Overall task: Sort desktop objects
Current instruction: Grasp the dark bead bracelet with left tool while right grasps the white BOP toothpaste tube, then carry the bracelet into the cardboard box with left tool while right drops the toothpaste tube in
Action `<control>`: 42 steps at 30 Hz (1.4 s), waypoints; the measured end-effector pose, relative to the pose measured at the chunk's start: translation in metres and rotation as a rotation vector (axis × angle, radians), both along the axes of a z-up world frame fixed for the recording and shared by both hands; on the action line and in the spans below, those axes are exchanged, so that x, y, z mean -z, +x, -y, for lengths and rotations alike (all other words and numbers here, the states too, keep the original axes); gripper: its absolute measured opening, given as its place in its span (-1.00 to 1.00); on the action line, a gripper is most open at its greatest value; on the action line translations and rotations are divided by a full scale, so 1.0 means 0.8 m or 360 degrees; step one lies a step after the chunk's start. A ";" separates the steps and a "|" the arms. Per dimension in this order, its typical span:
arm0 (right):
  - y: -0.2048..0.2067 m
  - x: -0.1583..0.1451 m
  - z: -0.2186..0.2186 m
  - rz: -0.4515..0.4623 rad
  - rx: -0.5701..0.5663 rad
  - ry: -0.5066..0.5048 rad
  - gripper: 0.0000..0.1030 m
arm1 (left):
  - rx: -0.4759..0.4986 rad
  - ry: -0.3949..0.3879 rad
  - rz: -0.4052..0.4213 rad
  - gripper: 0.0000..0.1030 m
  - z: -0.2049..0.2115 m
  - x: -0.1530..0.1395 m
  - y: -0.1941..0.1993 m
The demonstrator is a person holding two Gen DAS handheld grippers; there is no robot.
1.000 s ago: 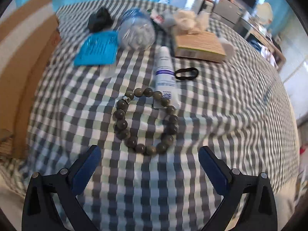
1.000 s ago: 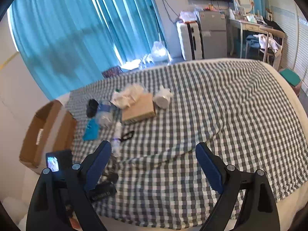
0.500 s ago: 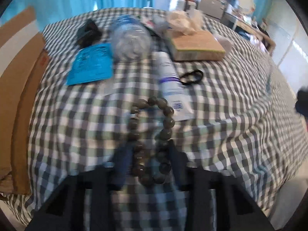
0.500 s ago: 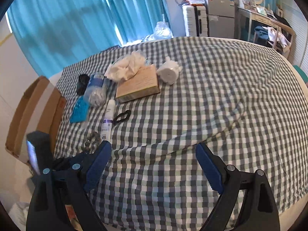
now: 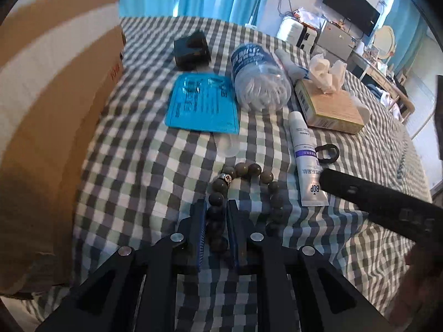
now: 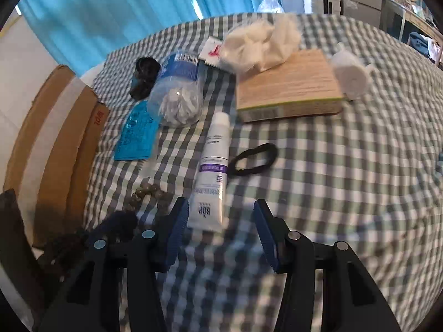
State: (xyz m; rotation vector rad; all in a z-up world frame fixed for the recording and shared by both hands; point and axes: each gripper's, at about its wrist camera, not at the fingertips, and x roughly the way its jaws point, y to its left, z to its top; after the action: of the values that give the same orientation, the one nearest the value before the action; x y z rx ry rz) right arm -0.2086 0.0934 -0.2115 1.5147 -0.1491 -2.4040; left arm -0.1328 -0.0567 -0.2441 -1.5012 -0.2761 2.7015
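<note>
A bracelet of dark round beads (image 5: 249,170) lies on the checked cloth (image 5: 133,171). My left gripper (image 5: 216,207) is closing, its blue pads pressing on the beads along the bracelet's near left side. A white tube (image 6: 213,166) lies just right of the bracelet (image 6: 149,189). My right gripper (image 6: 220,202) hangs low over the tube's flat end. Its jaws are closing and stand apart, with the tube end between them near the left pad and untouched on the right. One of its fingers (image 5: 360,193) crosses the left wrist view beside the tube (image 5: 306,160).
An open cardboard box (image 5: 55,110) stands at the left edge. Behind the bracelet lie a blue packet (image 5: 203,102), a clear jar of cotton swabs (image 5: 257,83), a tissue box (image 5: 329,108), a black hair tie (image 6: 254,159), a black case (image 5: 191,49) and a white roll (image 6: 350,74).
My left gripper moved in and closed from wide open onto the bracelet's near side. My right gripper dropped toward the tube and its jaws narrowed.
</note>
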 end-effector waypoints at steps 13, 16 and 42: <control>-0.030 0.018 0.018 0.0002 0.0020 0.0086 -0.45 | 0.0161 0.0012 0.0031 0.29 -0.031 0.010 0.003; -0.006 0.006 -0.002 -0.0005 -0.0003 0.0072 -0.45 | 0.0146 0.0060 0.0025 -0.50 -0.028 0.008 0.004; 0.145 -0.159 -0.068 -0.0328 0.0081 -0.0139 -0.45 | 0.0256 0.0206 -0.0155 -0.78 -0.036 -0.150 0.078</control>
State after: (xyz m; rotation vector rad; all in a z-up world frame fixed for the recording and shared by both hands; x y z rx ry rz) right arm -0.0926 0.1476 -0.0840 1.2314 -0.2466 -2.5393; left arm -0.0703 -0.0278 -0.1243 -1.2948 -0.3053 2.5677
